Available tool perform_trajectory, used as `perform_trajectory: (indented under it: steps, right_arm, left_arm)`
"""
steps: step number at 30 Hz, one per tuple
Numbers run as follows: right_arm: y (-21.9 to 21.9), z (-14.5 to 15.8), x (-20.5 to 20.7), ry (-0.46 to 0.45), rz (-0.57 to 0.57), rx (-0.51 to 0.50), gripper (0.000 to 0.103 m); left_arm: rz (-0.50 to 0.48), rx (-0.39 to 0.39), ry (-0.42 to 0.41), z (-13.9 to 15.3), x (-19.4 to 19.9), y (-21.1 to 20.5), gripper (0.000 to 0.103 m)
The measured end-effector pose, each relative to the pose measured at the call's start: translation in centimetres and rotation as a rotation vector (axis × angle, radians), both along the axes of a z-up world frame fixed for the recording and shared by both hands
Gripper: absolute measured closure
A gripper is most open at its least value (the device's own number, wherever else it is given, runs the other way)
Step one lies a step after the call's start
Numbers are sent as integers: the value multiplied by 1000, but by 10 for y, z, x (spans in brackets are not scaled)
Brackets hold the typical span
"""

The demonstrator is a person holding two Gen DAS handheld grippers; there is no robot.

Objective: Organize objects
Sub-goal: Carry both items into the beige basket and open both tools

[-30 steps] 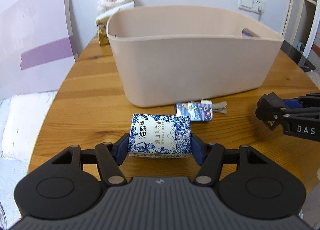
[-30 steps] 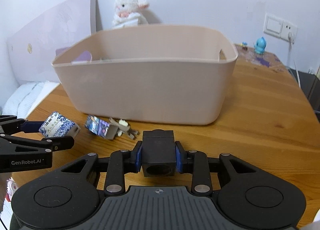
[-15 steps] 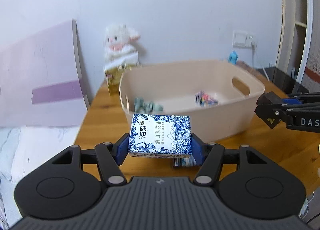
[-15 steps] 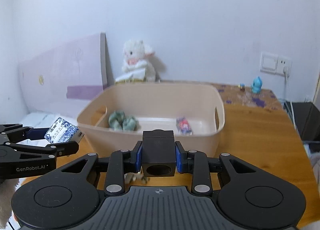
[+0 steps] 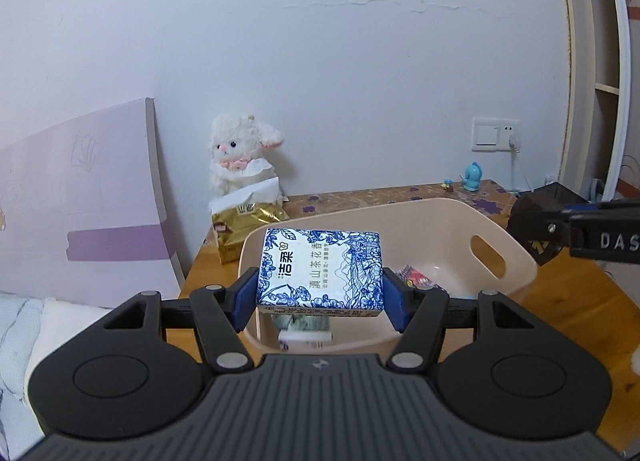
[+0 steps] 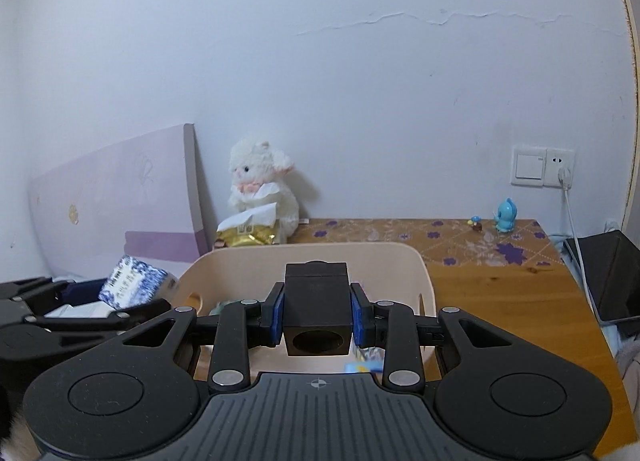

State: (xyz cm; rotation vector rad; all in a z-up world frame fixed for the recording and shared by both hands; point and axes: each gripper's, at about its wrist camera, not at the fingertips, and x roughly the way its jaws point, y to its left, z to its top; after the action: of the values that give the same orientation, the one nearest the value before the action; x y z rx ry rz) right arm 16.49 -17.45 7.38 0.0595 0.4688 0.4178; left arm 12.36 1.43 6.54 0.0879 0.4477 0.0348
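Note:
My left gripper (image 5: 320, 293) is shut on a blue-and-white tissue pack (image 5: 320, 267) and holds it in the air above the near left part of the beige plastic bin (image 5: 496, 237). The pack also shows at the left of the right wrist view (image 6: 136, 281). My right gripper (image 6: 317, 319) is shut on a black cube with a round hole (image 6: 317, 313), held above the same bin (image 6: 416, 261). Inside the bin lie a colourful packet (image 5: 416, 279), a white box (image 5: 306, 337) and greenish items, partly hidden by the pack.
A white plush lamb (image 5: 240, 157) and a gold packet (image 5: 244, 221) stand behind the bin by the wall. A lilac board (image 5: 80, 197) leans at the left. A blue figurine (image 6: 505, 215) and a wall socket (image 6: 544, 167) are at the back right.
Both grippers have risen from table level, each still holding its object, and now hang over the bin; its inside has come into view.

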Motion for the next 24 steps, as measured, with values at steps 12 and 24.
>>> perform_trajectory:
  steps: [12,24]
  right_arm:
    - [22,-32,66,92,-37,-70,74]
    - [46,-76,84,181,-15,-206,73]
  left_arm:
    - [48,57,89,-33,78,-9,38]
    - [126,82,255,-74,113,-3,38]
